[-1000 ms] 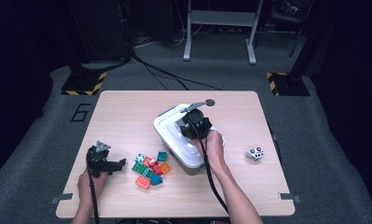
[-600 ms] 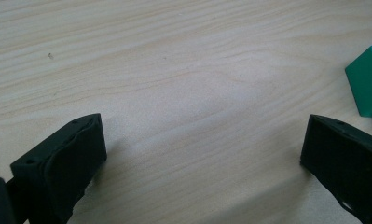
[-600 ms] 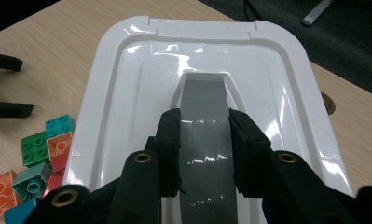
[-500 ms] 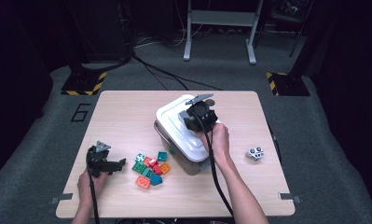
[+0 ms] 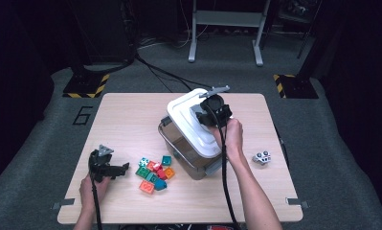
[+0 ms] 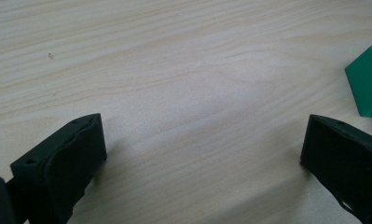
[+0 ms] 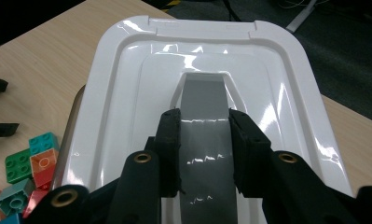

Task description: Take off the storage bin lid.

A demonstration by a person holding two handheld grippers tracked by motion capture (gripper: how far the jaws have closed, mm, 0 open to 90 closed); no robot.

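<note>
My right gripper [image 5: 208, 114] is shut on the grey handle [image 7: 203, 98] of a white lid [image 5: 188, 120]. The lid hangs tilted above a clear plastic bin [image 5: 179, 146], whose near side stands uncovered. In the right gripper view the two jaws [image 7: 204, 119] pinch the handle from both sides in the middle of the lid [image 7: 127, 93]. My left gripper [image 5: 124, 167] rests open on the table, pointing right at a pile of coloured toy blocks [image 5: 154, 173]. In the left gripper view bare wood lies between its jaws [image 6: 204, 140], and a green block [image 6: 368, 84] sits at the right edge.
The wooden table [image 5: 121, 120] has bare room at its left and back. A small grey object [image 5: 262, 157] lies to the right of the bin. Beyond the table, the floor holds cables and a metal stand. Blocks [image 7: 20, 163] lie left of the bin.
My right gripper has risen with the lid, which has come up off the bin and tilted, baring the bin's near side. The left gripper has stayed where it was.
</note>
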